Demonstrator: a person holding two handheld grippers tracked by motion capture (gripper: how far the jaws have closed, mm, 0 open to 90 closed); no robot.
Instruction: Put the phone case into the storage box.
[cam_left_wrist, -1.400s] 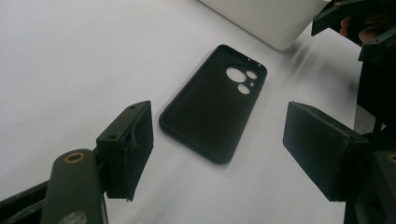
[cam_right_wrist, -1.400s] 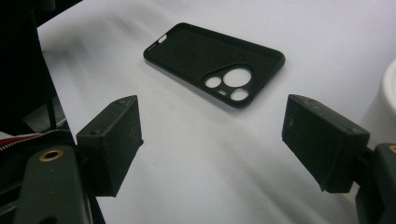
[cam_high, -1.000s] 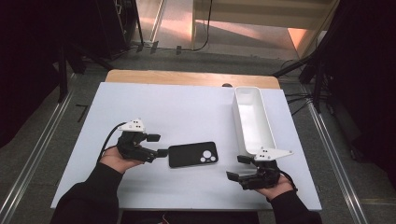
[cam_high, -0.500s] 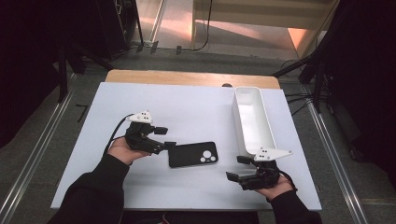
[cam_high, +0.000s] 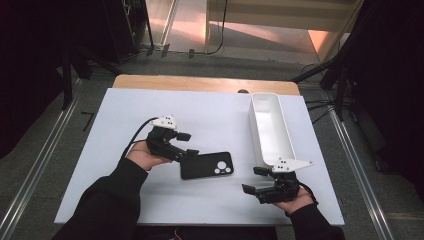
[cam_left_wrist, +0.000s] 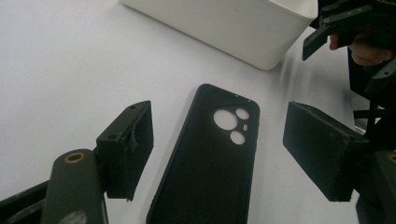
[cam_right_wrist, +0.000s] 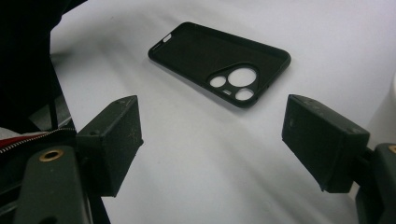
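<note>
The left gripper (cam_left_wrist: 217, 156) has its fingers spread astride the case's (cam_left_wrist: 210, 154) near end, likely to pinch it, while the right gripper's (cam_right_wrist: 210, 149) spread fingers wait short of it.

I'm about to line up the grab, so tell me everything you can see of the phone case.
The phone case is black, matte, looks like soft plastic, and is empty. It lies flat on the white table, hollow side up, with a raised rim and round camera cut-outs at the end nearer the white bin. Its other end lies between the open jaws of the left gripper, whose pads are not pressing it. The right gripper, also open, sits apart from it.
</note>
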